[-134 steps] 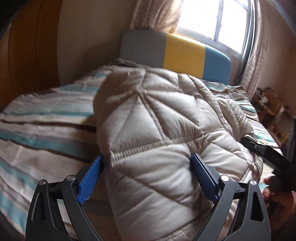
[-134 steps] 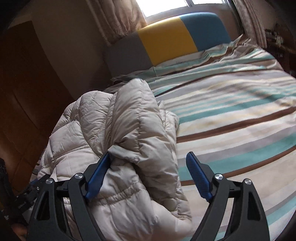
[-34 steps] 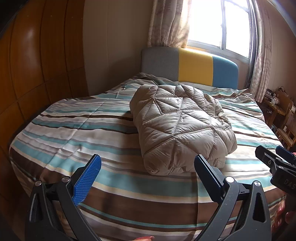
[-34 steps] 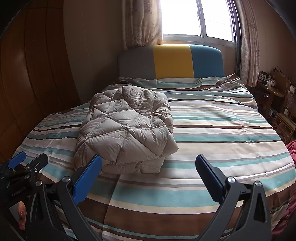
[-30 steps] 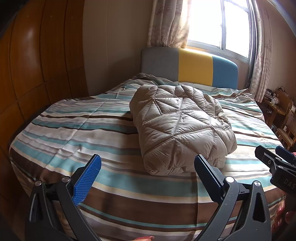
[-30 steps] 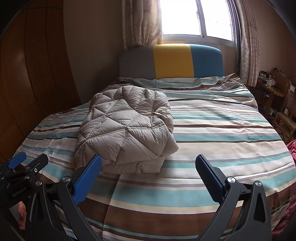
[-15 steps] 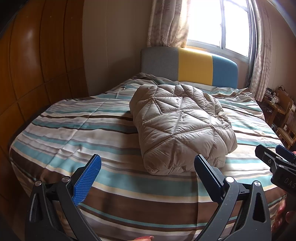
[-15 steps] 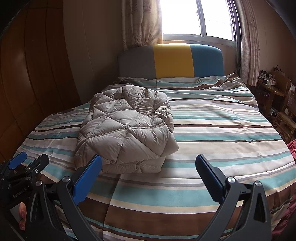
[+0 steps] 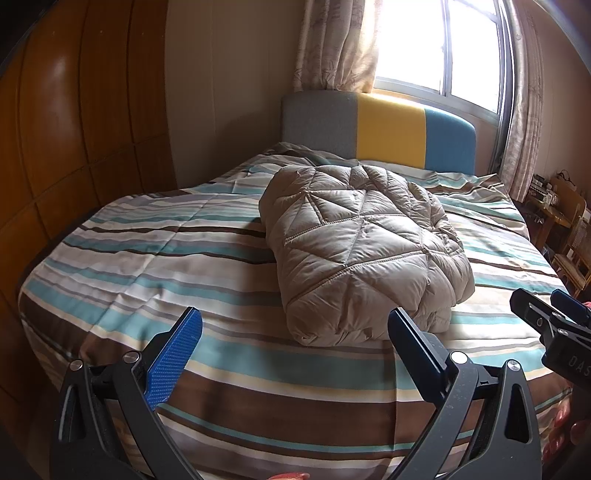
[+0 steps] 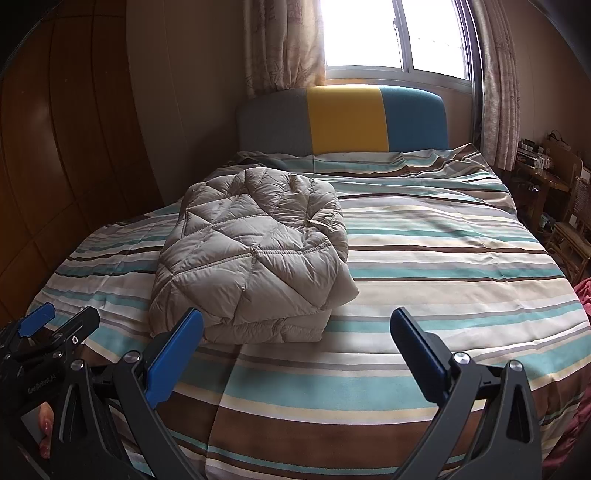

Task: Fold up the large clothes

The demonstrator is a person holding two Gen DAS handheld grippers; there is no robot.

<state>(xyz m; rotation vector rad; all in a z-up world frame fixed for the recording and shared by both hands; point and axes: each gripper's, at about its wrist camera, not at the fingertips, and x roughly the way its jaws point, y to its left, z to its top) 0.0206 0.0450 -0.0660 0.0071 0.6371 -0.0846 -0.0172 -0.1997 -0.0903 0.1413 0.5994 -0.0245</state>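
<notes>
A beige quilted puffer jacket (image 9: 362, 251) lies folded into a compact bundle on the striped bed (image 9: 147, 258). It also shows in the right wrist view (image 10: 251, 254), left of the bed's middle. My left gripper (image 9: 295, 354) is open and empty, held back over the bed's foot, apart from the jacket. My right gripper (image 10: 295, 354) is open and empty, also back from the jacket. Each gripper shows at the edge of the other's view: the right gripper (image 9: 550, 317) and the left gripper (image 10: 59, 325).
A grey, yellow and blue headboard (image 10: 343, 122) stands under a bright window (image 10: 395, 33) with curtains. Wooden wardrobe panels (image 9: 74, 129) line the left side. A wooden table and chairs (image 10: 554, 192) stand at the right of the bed.
Since 4.5 s ago both grippers have let go of the jacket and pulled back toward the bed's foot. Over the last second nothing has visibly moved.
</notes>
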